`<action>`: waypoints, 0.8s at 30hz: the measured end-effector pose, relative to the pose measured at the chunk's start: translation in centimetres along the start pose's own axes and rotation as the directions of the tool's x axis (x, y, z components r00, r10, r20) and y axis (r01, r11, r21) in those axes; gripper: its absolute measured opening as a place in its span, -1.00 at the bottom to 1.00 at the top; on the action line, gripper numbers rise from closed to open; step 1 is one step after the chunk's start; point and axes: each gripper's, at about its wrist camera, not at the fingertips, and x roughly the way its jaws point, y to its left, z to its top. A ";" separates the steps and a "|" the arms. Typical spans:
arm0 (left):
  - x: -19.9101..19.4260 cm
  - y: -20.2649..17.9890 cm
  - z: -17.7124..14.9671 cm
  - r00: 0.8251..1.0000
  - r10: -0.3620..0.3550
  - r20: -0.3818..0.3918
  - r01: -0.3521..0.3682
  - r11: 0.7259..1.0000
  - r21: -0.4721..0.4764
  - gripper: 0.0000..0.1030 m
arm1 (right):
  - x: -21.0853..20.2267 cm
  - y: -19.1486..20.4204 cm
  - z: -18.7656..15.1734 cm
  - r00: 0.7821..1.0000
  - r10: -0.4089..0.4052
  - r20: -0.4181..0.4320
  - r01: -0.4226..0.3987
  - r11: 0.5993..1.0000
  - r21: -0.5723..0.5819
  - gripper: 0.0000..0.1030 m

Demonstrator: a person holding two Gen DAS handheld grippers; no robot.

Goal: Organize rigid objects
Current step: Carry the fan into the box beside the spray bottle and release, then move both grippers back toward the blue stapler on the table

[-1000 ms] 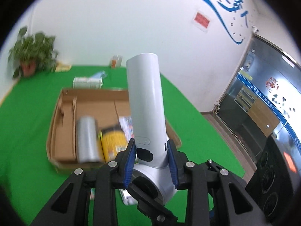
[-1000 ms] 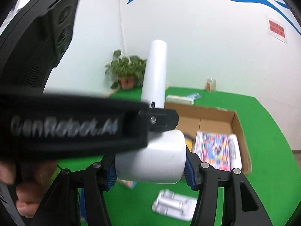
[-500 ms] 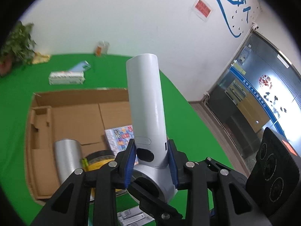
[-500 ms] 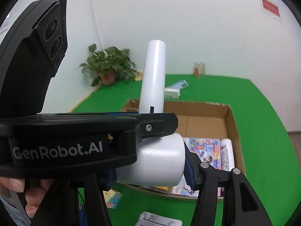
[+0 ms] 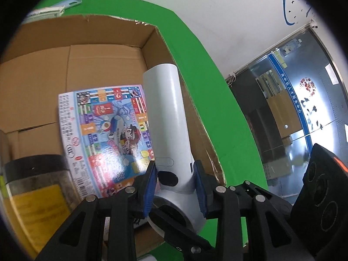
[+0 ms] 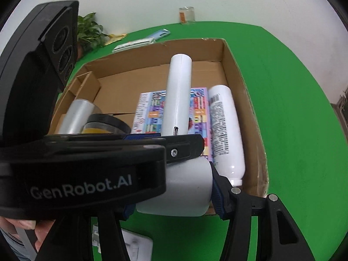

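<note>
A white hairdryer-shaped device (image 5: pixel 165 113) hangs over the open cardboard box (image 5: pixel 108 37), held by both grippers. My left gripper (image 5: pixel 175 174) is shut on its long handle near the dark switch. My right gripper (image 6: pixel 174 193) is shut on its thick barrel (image 6: pixel 187 187), and the handle (image 6: pixel 178 95) points away over the cardboard box (image 6: pixel 230 65). Under the device lies a colourful flat carton (image 5: pixel 104 126). A white bottle (image 6: pixel 224 126) lies along the box's right wall. A silver cylinder (image 6: pixel 76 113) and a black-lidded jar with a yellow label (image 5: pixel 32 184) sit at the left.
The green table (image 6: pixel 293 130) carries a glass jar (image 6: pixel 186 15), a flat white pack (image 6: pixel 132 44), a blue item (image 6: pixel 159 33) and a potted plant (image 6: pixel 89 30) behind the box. A white blister pack (image 6: pixel 130 245) lies in front. A person's hand (image 6: pixel 21 228) shows at lower left.
Both grippers have come down and forward with the white device, tipping downward. The box, far off before, now lies right beneath them and fills both views.
</note>
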 end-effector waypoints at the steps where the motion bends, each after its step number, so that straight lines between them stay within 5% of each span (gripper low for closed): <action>1: 0.2 0.0 0.2 1.000 0.000 -0.008 0.000 1.000 -0.011 -0.35 | 0.4 -0.2 -0.1 1.000 0.003 -0.007 -0.003 1.000 0.010 0.04; 4: 0.6 0.2 0.5 0.999 0.042 -0.027 -0.042 0.999 -0.019 -0.26 | 1.6 -1.8 2.3 1.000 -0.009 0.001 0.009 1.000 0.023 0.10; 6: -0.2 0.0 0.3 0.999 0.054 -0.002 -0.054 0.999 0.004 -0.14 | -0.4 -3.8 4.1 0.999 -0.030 0.040 0.029 0.999 0.030 0.58; 7: -1.3 -0.5 0.0 0.997 0.069 0.032 -0.070 0.997 0.030 0.12 | -1.1 -4.1 4.0 0.997 -0.031 0.068 0.029 0.999 0.034 0.81; 9: -3.5 -1.3 -0.8 0.988 0.114 0.104 -0.122 0.990 0.069 0.42 | -3.1 -4.4 4.1 0.988 -0.011 0.152 0.003 0.999 0.048 0.99; 12: -8.4 -3.1 -4.3 0.940 0.190 0.283 -0.237 0.961 0.141 0.58 | -5.3 -4.5 2.9 0.974 -0.061 0.218 0.052 0.998 0.045 1.00; 16: -12.5 -3.8 -10.9 0.875 0.284 0.391 -0.359 0.924 0.133 0.58 | -6.7 -3.1 -0.5 0.974 -0.054 0.222 0.060 0.998 -0.019 1.00; 20: -15.1 -2.1 -17.7 0.822 0.403 0.402 -0.450 0.893 0.026 0.58 | -7.0 -0.9 -4.3 0.977 0.004 0.214 0.014 0.997 -0.082 1.00; 24: -17.6 1.6 -24.1 0.773 0.525 0.356 -0.521 0.845 -0.116 0.58 | -7.5 0.7 -8.9 0.965 0.204 0.165 -0.179 0.972 -0.155 1.00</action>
